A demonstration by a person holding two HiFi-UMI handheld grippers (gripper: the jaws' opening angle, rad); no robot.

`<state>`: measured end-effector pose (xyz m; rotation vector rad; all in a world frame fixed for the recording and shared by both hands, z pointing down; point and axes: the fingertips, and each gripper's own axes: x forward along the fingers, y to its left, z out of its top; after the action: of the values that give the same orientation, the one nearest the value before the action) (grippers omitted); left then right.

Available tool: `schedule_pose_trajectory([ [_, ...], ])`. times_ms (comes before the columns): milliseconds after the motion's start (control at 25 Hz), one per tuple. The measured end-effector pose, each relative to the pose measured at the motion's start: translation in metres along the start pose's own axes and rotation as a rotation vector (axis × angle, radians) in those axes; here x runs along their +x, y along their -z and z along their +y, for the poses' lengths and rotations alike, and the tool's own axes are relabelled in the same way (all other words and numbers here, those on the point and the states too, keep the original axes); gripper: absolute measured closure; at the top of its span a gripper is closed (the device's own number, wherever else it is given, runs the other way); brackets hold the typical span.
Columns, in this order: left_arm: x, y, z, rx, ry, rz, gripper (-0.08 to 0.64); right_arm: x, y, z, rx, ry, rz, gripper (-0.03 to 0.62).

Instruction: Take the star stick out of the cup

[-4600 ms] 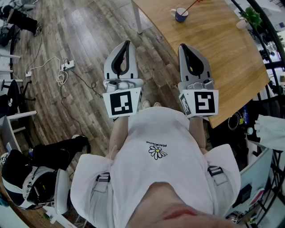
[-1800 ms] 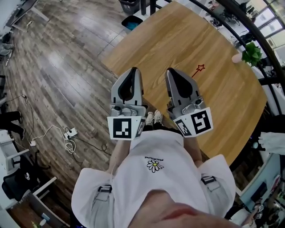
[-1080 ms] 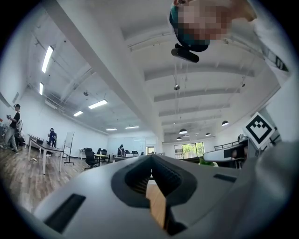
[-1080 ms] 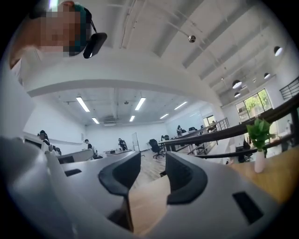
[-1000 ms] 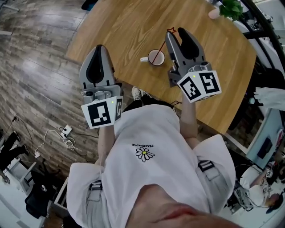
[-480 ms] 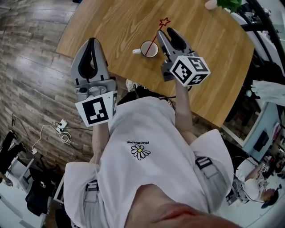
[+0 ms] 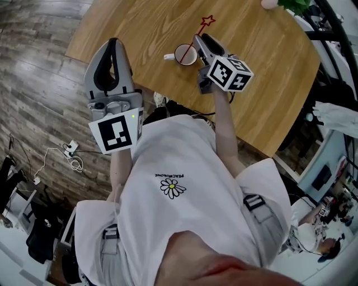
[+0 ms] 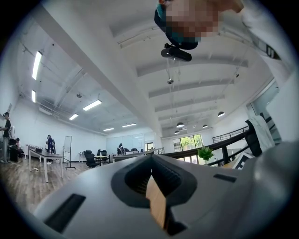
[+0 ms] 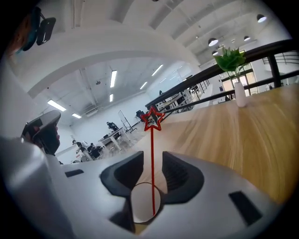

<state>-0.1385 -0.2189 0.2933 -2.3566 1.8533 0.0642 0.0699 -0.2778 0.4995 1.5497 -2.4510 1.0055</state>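
Note:
A white cup (image 7: 184, 54) stands near the front edge of the wooden table (image 7: 263, 67). A thin red star stick (image 7: 200, 31) leans out of it to the far right. My right gripper (image 7: 200, 42) sits just right of the cup at the stick. In the right gripper view the stick (image 9: 152, 154) rises between the two jaws from the cup's rim (image 9: 140, 205), the star (image 9: 152, 119) above them. The jaws are closing, and a gap still shows on each side of the stick. My left gripper (image 7: 113, 43) hangs shut and empty over the table's left edge.
A potted plant (image 7: 293, 4) in a pale vase (image 9: 239, 93) stands at the table's far corner. Wooden floor with a power strip and cables (image 7: 70, 148) lies to the left. A black railing (image 9: 261, 51) runs behind the table.
My right gripper has moved left to the cup, and its jaws now flank the stick with a narrower gap. The left gripper has hardly moved.

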Motion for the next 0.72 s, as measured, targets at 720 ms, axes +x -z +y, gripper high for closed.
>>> schedule_pose_trajectory([
  [720, 0.003, 0.002, 0.012, -0.044, -0.027, 0.000, 0.545, 0.014, 0.015, -0.004, 0.023, -0.003, 0.044, 0.578],
])
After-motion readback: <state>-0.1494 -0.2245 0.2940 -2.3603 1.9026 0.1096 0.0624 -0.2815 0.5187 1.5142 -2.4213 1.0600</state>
